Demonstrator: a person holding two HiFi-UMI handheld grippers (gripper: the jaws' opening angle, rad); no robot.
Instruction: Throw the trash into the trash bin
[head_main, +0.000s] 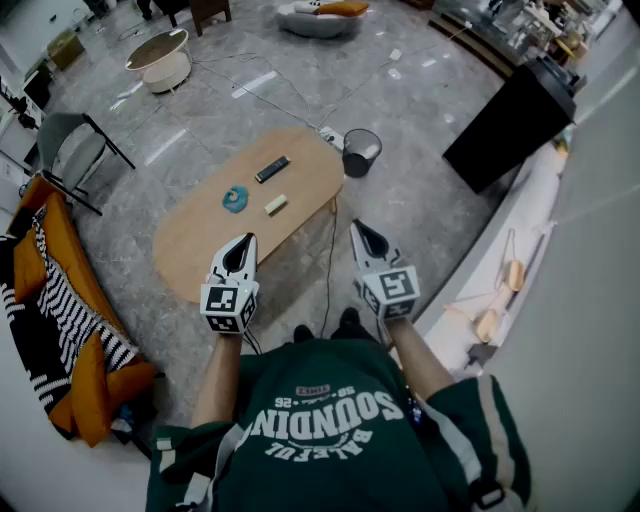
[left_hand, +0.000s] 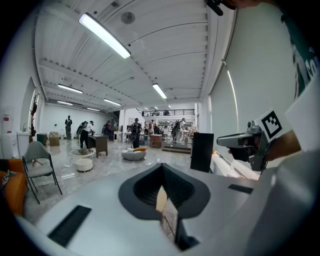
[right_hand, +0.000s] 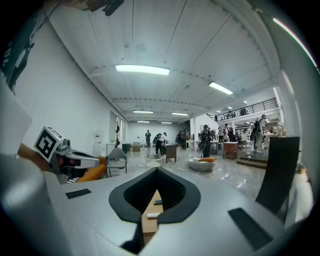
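Note:
On the oval wooden table (head_main: 200, 250) lie a blue crumpled piece of trash (head_main: 236, 199), a cream block (head_main: 275, 205) and a black remote (head_main: 271, 169). The black mesh trash bin (head_main: 361, 152) stands on the floor just past the table's far right end. My left gripper (head_main: 243, 243) hangs over the table's near edge, shut and empty. Over the floor to the table's right, my right gripper (head_main: 359, 229) is likewise shut with nothing in it. Through the slit of the right jaws, the right gripper view shows a strip of table with the remote (right_hand: 157, 202).
A grey folding chair (head_main: 70, 150) and orange and striped cloths (head_main: 60, 300) are at the left. A black panel (head_main: 510, 125) and a white ledge (head_main: 520, 230) lie at the right. A cable (head_main: 328, 260) runs across the floor beside the table. Several people stand far off.

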